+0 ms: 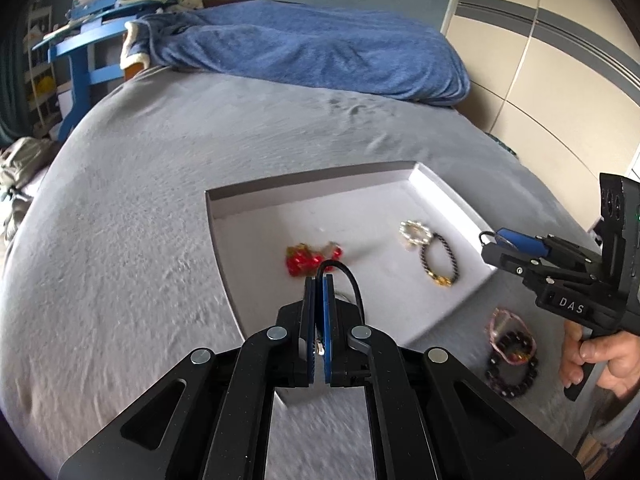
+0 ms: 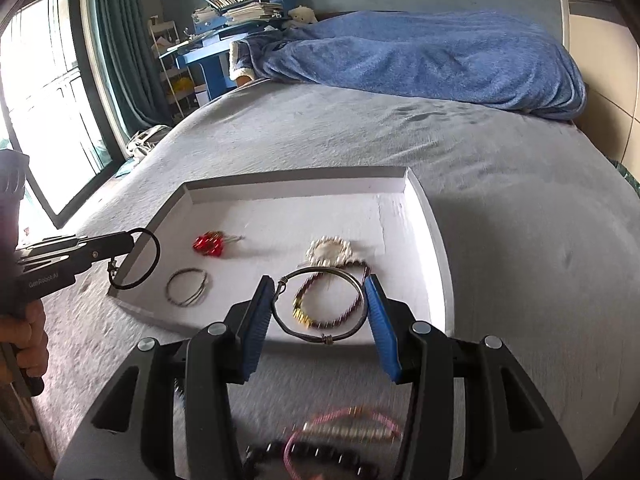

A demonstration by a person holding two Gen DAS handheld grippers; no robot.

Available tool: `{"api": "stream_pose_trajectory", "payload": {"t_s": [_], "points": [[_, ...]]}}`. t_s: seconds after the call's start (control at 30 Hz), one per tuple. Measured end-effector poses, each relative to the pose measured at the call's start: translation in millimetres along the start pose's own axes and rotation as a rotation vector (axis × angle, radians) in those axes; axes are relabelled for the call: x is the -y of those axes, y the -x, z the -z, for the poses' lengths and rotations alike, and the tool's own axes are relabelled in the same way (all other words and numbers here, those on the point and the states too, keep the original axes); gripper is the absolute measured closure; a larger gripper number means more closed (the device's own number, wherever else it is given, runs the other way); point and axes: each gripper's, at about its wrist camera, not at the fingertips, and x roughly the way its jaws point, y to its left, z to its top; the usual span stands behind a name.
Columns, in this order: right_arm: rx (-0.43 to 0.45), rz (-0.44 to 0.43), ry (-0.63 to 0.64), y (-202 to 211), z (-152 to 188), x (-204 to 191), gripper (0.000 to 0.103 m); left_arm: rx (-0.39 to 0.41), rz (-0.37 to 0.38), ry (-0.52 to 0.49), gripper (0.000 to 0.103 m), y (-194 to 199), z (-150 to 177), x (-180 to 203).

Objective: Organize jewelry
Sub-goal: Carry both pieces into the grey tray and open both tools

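Note:
A white tray [image 2: 430,240] lies on the grey bed. It holds a red bead piece [image 2: 208,243], a pearl bracelet [image 2: 330,250], a dark bead bracelet [image 2: 320,312] and thin silver bangles [image 2: 187,286]. My left gripper [image 1: 319,280] is shut on a black cord loop [image 1: 348,276] over the tray's near left edge; it also shows in the right wrist view [image 2: 132,238]. My right gripper [image 2: 320,300] holds a silver wire bangle [image 2: 320,308] between its blue pads, above the tray's near edge; it also shows in the left wrist view [image 1: 490,242].
A pink cord bracelet [image 2: 344,428] and a dark bead bracelet [image 1: 512,376] lie on the bed in front of the tray. A blue blanket [image 1: 312,48] lies at the far end. A wardrobe [image 1: 560,60] stands at the right, a window [image 2: 40,100] at the left.

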Motion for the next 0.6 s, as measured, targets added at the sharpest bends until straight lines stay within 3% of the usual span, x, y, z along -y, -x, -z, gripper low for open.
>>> {"api": "stream_pose_trajectory", "payload": {"t_s": [0.6], "points": [[-0.091,0.017,-0.003,-71,-17,15,0.057,-0.084,-0.06,-0.004,0.099,-56,-5,-12]]}}
